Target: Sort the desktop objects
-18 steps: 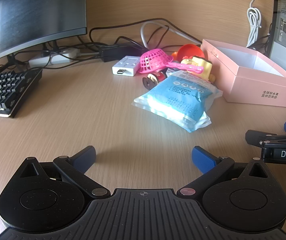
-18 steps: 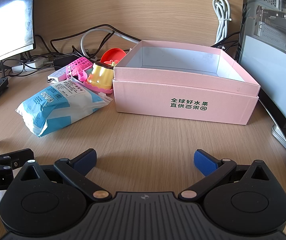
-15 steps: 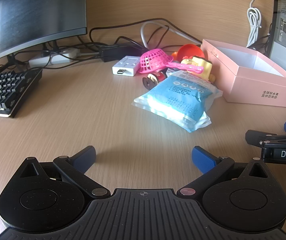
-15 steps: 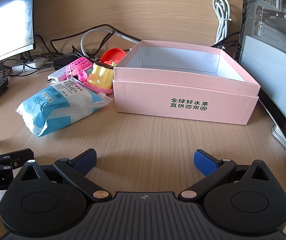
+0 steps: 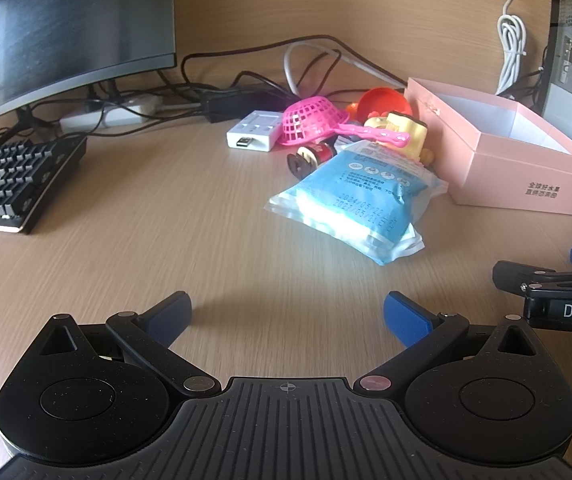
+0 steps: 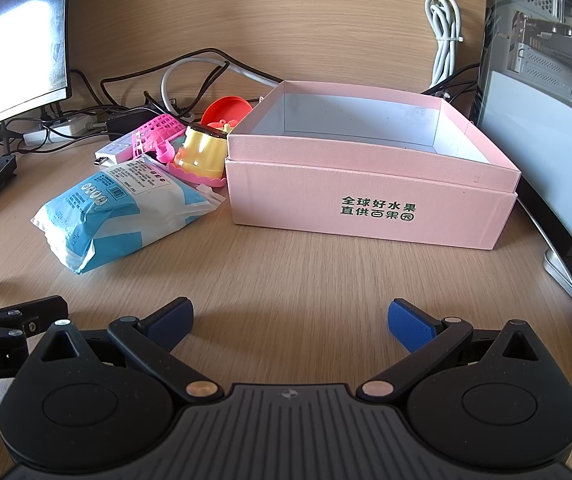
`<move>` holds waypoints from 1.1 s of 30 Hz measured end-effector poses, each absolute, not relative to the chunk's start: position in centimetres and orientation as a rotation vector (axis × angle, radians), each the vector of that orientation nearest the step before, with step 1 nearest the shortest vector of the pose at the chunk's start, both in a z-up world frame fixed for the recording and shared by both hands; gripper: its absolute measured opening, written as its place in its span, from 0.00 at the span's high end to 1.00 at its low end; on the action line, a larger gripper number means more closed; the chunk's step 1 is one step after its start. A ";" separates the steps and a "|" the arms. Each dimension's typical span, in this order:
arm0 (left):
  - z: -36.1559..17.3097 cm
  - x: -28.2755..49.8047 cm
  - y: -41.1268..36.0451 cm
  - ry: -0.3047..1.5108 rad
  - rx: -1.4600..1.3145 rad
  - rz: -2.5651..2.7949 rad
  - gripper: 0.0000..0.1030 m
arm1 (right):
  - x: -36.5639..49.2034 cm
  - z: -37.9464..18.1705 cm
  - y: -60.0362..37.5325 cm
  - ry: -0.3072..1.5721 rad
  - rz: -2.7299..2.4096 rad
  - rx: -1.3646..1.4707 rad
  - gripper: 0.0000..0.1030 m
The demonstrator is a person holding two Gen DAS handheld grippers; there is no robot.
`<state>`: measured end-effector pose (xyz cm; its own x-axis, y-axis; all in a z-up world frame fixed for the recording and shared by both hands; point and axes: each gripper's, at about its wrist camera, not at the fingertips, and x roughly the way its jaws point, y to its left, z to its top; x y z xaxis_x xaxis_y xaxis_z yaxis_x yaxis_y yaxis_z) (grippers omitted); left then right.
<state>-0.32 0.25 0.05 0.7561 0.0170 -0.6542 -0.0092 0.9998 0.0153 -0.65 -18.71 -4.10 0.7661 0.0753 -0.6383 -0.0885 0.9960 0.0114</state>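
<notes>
An open pink box stands on the wooden desk, also in the left wrist view; its inside looks empty. Left of it lies a blue and white packet. Behind the packet are a pink toy basket, a yellow toy, a red round toy, a small dark wheeled toy and a white adapter. My left gripper is open and empty, low over the desk short of the packet. My right gripper is open and empty in front of the box.
A black keyboard and a monitor are at the left. Cables and a power strip run along the back wall. A computer case stands right of the box. The right gripper's side shows in the left wrist view.
</notes>
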 end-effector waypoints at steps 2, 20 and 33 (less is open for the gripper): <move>0.1 -0.4 0.2 0.714 0.011 0.014 0.00 | -0.7 -4.1 -18.7 0.692 0.089 -0.020 0.00; 0.2 0.3 0.0 0.730 0.012 0.002 0.00 | -0.6 -4.0 -19.0 0.707 0.108 -0.027 0.00; 0.6 0.5 0.2 0.750 0.022 -0.058 0.00 | -1.1 -3.6 -19.1 0.764 0.166 -0.063 0.00</move>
<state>0.55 0.16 0.63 0.7303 -0.0454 -0.6816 0.0608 0.9981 -0.0013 -1.11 -19.09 -3.60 0.7096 0.1268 -0.6931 -0.1726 0.9850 0.0035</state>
